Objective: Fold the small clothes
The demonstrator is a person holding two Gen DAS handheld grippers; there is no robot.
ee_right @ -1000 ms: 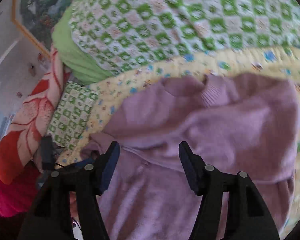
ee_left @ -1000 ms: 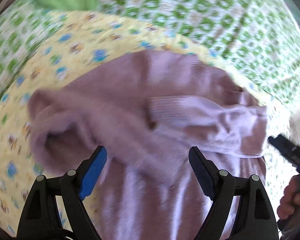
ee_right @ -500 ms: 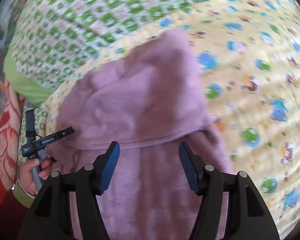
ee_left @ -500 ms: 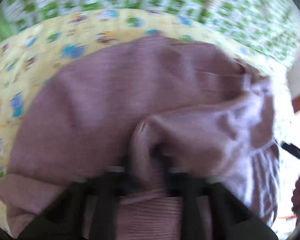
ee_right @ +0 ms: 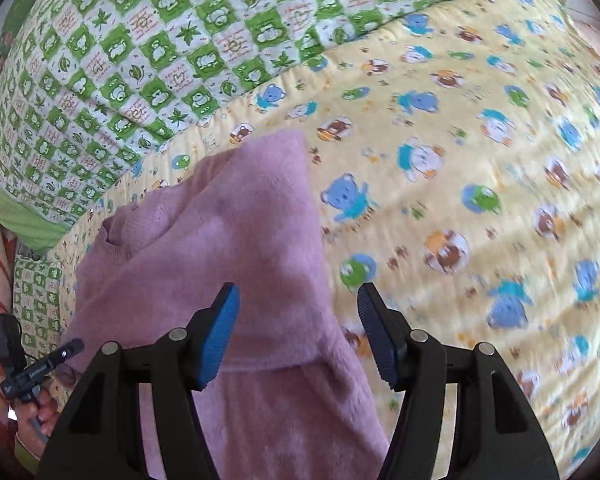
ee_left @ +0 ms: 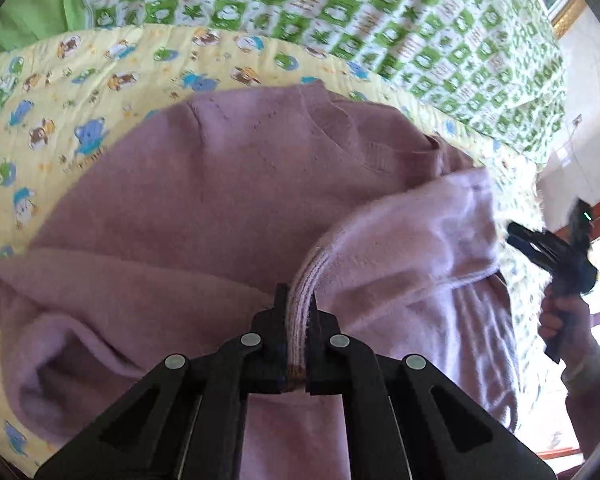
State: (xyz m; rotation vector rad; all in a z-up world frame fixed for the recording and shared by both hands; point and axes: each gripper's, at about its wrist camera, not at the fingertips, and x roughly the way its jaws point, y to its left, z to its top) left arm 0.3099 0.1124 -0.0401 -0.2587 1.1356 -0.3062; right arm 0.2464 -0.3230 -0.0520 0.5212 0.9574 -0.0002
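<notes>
The left tongs [ee_left: 298, 320] are clenched on a ribbed cuff of the lilac sweater [ee_left: 228, 200], the sleeve rising from between their fingers and curving off to their right. The right tongs [ee_right: 298, 336] are released, blue pads [ee_right: 220, 340] spread wide above the sweater's folded edge. Beyond both tongs the sweater lies on a yellow animal-print blanket [ee_right: 480, 160], and farther ahead sits a green checked quilt [ee_right: 140, 60]

Rumpled mauve sweater [ee_left: 228, 200] on quilt [ee_left: 80, 92]
</notes>
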